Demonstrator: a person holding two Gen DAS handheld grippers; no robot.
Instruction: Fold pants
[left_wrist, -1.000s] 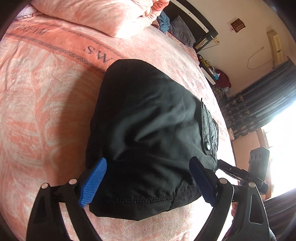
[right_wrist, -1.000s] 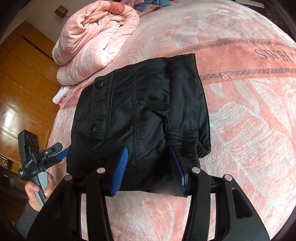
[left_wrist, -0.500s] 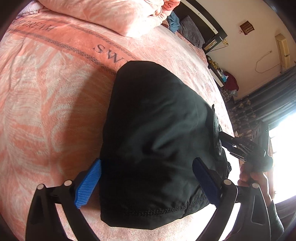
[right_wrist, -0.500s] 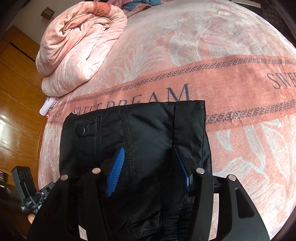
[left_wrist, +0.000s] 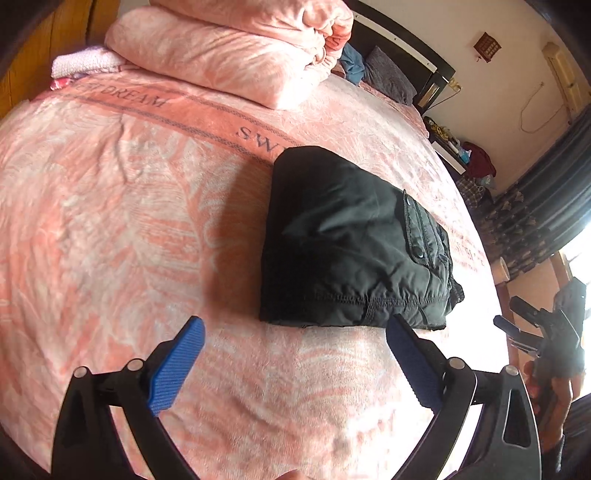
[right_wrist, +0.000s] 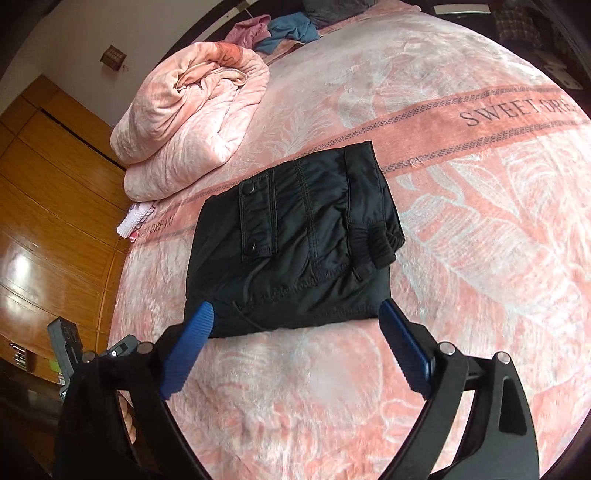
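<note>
The black pants (left_wrist: 351, 243) lie folded into a compact rectangle on the pink bedspread (left_wrist: 110, 229), pocket flap and snaps facing up. They also show in the right wrist view (right_wrist: 295, 243). My left gripper (left_wrist: 295, 354) is open and empty, hovering just short of the bundle's near edge. My right gripper (right_wrist: 295, 332) is open and empty, its blue fingertips (right_wrist: 400, 341) either side of the bundle's near edge, apart from the cloth. The right gripper also shows at the far right of the left wrist view (left_wrist: 517, 325).
A rolled pink quilt (right_wrist: 192, 122) lies at the head side of the bed, with a small white cloth (right_wrist: 135, 219) beside it. Wooden wardrobe doors (right_wrist: 48, 206) stand past the bed's edge. Pillows and clothes (right_wrist: 288, 29) sit at the far end.
Both grippers have pulled back from the pants. The right one opened wider and let go of the fabric. The folded bundle now lies free on the bed.
</note>
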